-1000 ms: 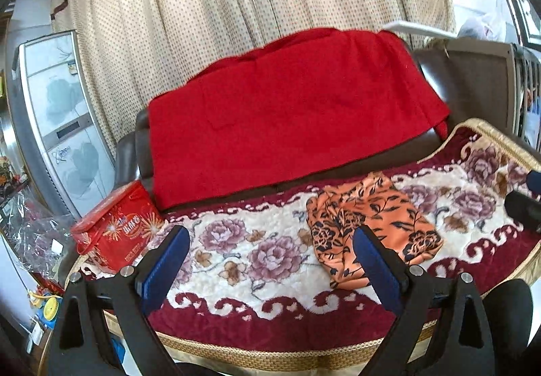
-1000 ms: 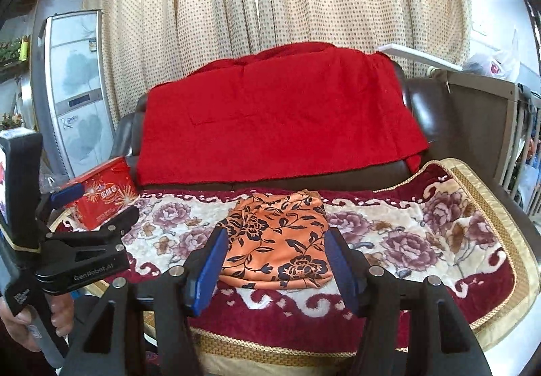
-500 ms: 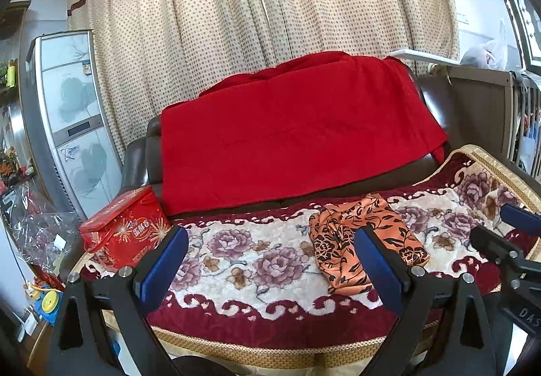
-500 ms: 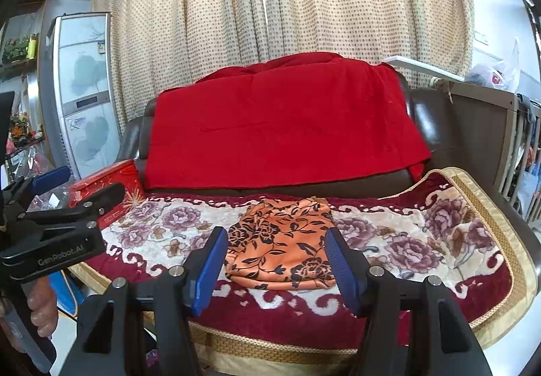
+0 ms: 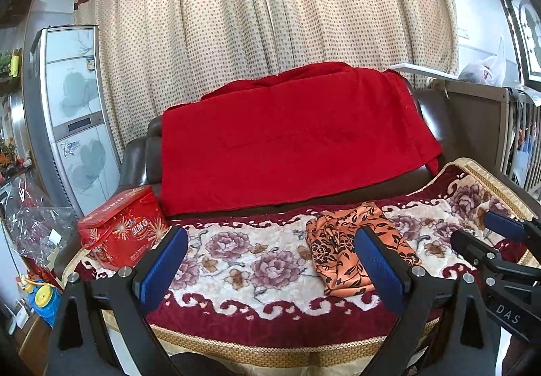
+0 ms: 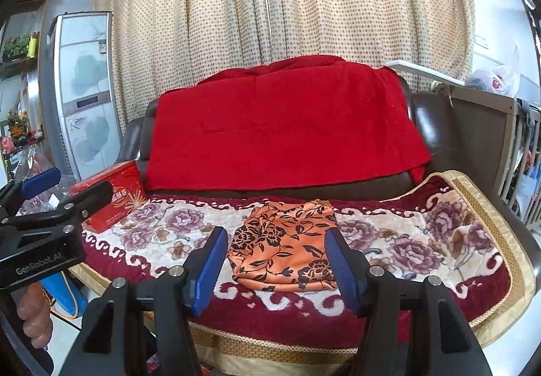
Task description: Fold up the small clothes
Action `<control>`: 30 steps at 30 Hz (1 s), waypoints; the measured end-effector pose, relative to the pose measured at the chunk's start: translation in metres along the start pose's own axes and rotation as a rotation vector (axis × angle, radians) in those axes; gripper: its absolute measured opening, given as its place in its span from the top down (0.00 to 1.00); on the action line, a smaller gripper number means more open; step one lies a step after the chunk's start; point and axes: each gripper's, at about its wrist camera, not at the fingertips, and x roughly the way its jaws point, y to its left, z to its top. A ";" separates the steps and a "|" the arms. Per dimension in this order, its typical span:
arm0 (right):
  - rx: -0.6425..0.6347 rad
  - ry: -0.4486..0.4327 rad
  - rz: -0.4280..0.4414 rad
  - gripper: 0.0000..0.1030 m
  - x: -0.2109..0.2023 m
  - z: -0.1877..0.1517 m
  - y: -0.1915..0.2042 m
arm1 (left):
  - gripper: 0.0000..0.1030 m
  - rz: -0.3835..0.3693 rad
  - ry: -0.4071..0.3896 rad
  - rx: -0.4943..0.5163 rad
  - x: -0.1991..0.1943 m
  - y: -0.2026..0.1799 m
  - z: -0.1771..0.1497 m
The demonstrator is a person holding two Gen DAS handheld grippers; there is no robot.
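Observation:
A small orange garment with a black flower print lies folded into a compact rectangle on the flowered sofa blanket. It also shows in the left wrist view. My right gripper is open and empty, held in front of the sofa edge, short of the garment. My left gripper is open and empty, to the left of the garment and back from the blanket. Each gripper shows in the other's view, the right one and the left one.
A red tin box stands at the sofa's left end. A red blanket drapes over the backrest. A tall white cabinet stands at the left, a crib-like rail at the right. Dotted curtains hang behind.
Both grippers have drawn back and risen from the sofa, so the garment looks smaller and lower. The garment has not moved. Both stay open.

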 end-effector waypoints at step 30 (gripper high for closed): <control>0.011 -0.003 -0.024 0.38 0.006 0.004 0.017 | 0.04 -0.033 -0.007 -0.036 -0.003 0.017 -0.006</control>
